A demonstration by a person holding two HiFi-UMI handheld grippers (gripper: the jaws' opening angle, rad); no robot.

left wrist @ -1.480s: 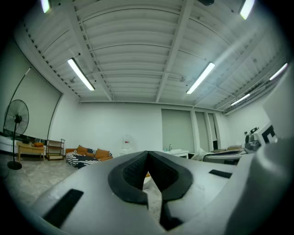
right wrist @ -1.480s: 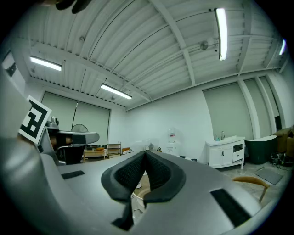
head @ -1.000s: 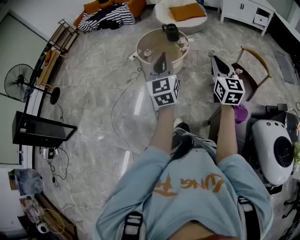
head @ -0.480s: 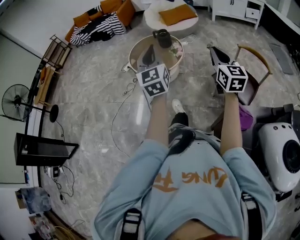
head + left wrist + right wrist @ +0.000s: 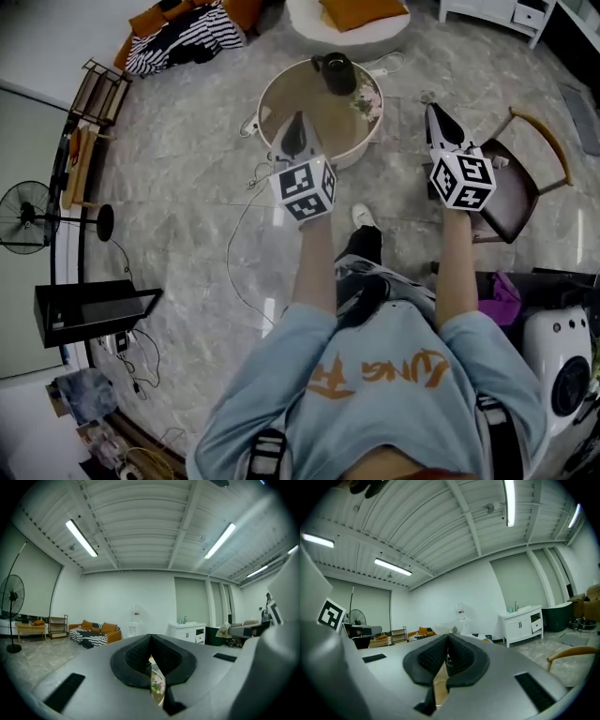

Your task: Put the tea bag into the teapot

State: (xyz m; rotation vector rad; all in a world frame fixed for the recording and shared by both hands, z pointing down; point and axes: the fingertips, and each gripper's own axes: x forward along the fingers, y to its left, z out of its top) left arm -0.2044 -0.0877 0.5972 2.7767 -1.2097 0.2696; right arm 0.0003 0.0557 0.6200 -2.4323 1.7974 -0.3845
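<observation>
A dark teapot point(image 5: 336, 72) stands at the far side of a round low table point(image 5: 281, 89). I cannot make out a tea bag; a small pale, flowery patch point(image 5: 362, 105) lies on the table's right part. My left gripper point(image 5: 293, 132) points over the table's near edge, jaws shut and empty. My right gripper point(image 5: 433, 118) hangs over the floor right of the table, also shut and empty. In the left gripper view the left gripper point(image 5: 150, 640) has its pads meeting. In the right gripper view the right gripper point(image 5: 447, 640) shows the same.
A wooden chair point(image 5: 518, 184) stands just right of the right gripper. Cables point(image 5: 246, 202) trail on the marble floor left of the table. A fan point(image 5: 28, 217), a shelf point(image 5: 94, 89), a striped sofa point(image 5: 183, 33) and a white appliance point(image 5: 553, 361) ring the room.
The person has walked up to the table, which now lies closer under the left gripper's tip. The chair has shifted closer beside the right gripper. Both grippers have stayed shut.
</observation>
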